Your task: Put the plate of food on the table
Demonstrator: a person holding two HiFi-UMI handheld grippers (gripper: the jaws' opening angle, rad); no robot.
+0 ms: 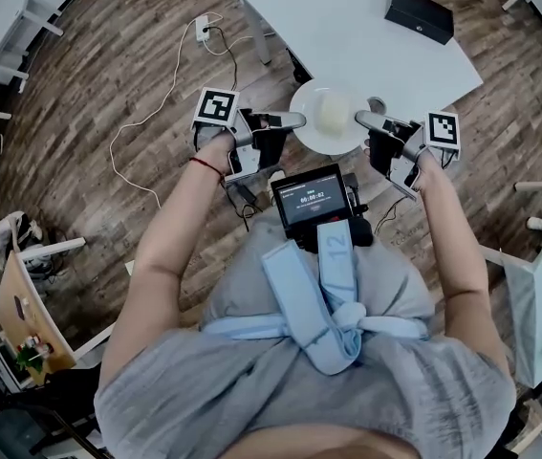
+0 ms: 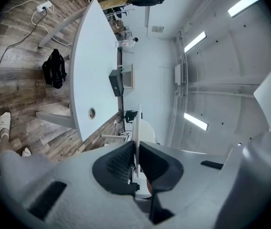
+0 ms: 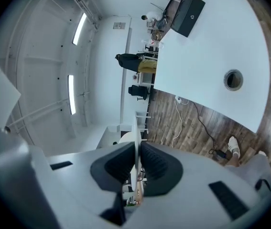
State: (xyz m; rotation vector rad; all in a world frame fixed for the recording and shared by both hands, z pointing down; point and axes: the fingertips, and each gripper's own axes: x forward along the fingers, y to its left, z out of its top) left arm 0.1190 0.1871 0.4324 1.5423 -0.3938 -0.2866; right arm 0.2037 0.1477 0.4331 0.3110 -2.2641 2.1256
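Observation:
A white round plate (image 1: 320, 138) with a pale lump of food (image 1: 334, 113) is held level in the air just before the near edge of the white table (image 1: 347, 17). My left gripper (image 1: 294, 120) is shut on the plate's left rim and my right gripper (image 1: 360, 118) is shut on its right rim. In the left gripper view the plate (image 2: 138, 123) shows edge-on, pinched between the dark pads (image 2: 121, 163). In the right gripper view the plate (image 3: 136, 128) is also edge-on between the pads (image 3: 154, 163). The left gripper (image 2: 137, 162) and right gripper (image 3: 137, 163) both clamp thin rim.
A black box (image 1: 419, 12) lies on the table at the far right. A round cable hole (image 1: 377, 105) sits near the table's near edge. A white cable and power strip (image 1: 203, 29) lie on the wooden floor at left. A chair (image 1: 22, 309) stands at the lower left.

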